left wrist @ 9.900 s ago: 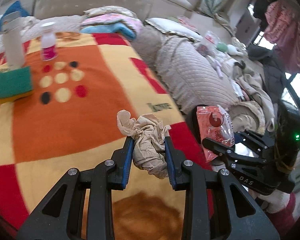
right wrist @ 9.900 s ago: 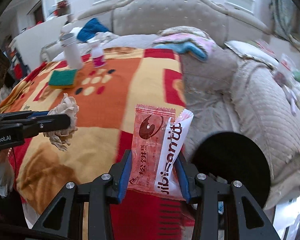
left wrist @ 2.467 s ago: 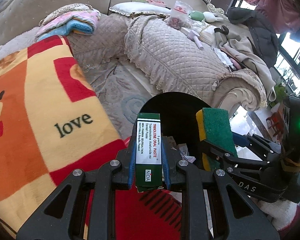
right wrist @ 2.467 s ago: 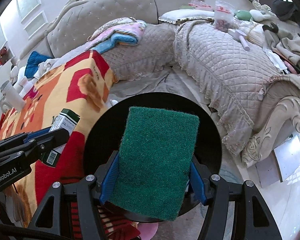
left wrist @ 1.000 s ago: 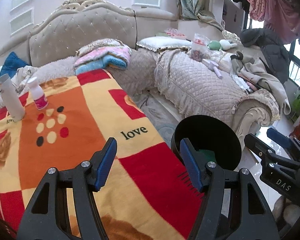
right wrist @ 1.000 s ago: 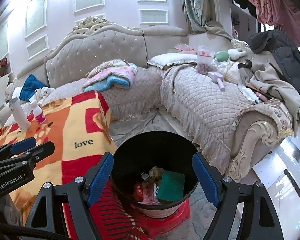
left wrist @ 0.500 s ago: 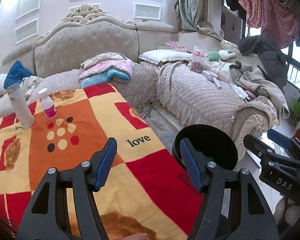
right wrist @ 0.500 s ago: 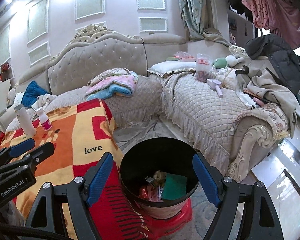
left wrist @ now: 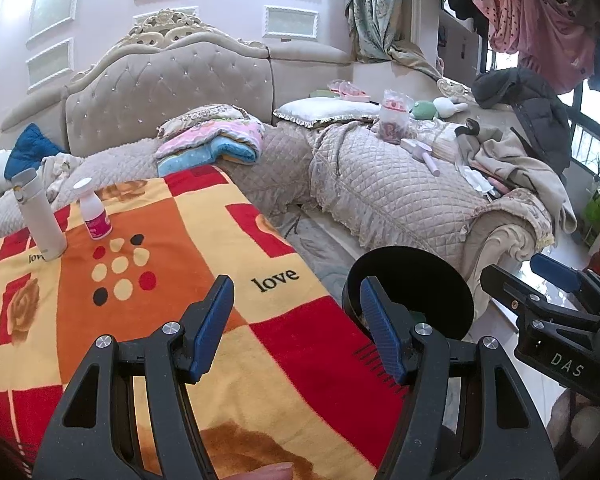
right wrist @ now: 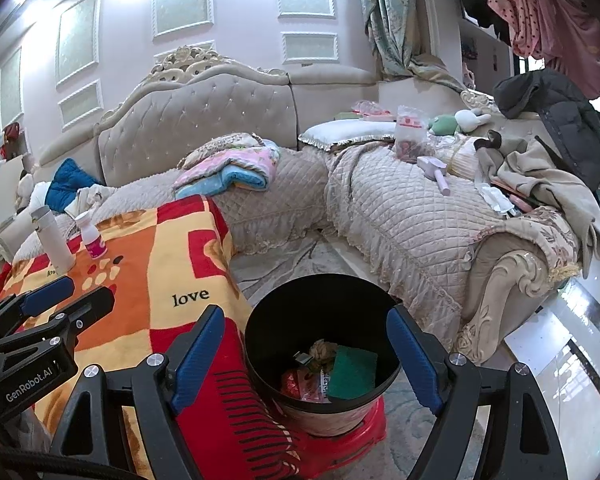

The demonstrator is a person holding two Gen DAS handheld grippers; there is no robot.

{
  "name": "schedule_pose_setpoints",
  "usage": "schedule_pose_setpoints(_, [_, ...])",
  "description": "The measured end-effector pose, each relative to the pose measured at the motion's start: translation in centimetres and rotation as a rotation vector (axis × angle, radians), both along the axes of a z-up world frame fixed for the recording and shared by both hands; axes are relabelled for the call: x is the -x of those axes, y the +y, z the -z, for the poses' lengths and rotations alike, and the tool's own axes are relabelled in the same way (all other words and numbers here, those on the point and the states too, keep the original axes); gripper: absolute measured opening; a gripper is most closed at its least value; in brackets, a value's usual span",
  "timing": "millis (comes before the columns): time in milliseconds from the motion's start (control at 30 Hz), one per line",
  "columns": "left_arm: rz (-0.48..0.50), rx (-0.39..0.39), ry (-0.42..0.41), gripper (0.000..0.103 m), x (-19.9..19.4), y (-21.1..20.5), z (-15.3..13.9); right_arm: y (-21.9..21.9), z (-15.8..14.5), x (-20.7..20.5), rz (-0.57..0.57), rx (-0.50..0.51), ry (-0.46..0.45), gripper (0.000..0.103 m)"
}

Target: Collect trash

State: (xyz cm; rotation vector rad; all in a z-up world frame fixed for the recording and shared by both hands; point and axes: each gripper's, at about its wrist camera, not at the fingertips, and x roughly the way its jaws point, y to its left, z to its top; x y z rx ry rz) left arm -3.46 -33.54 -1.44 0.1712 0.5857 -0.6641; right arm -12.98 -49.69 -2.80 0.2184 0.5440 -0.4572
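Your left gripper and right gripper are gaping empty; round black plastic bin is holding a green scouring pad beside the fleecy blanket's edge.

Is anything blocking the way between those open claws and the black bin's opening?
Nothing visible does. The black bin stands open-topped beside the blanket, and both the left gripper and right gripper are empty, with clear air to its rim.

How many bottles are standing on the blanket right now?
2. The tall white bottle stands at the blanket's far left corner; the small pink-labelled bottle stands just right of it. None other visible.
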Motion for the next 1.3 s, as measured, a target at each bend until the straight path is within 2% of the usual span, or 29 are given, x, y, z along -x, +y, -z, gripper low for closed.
schedule_pose_setpoints(1300, [-0.006,0.005,0.028,0.065,-0.1,0.0,1.1,-0.8,1.2,-0.5,-0.009,-0.011,0.034,0.083])
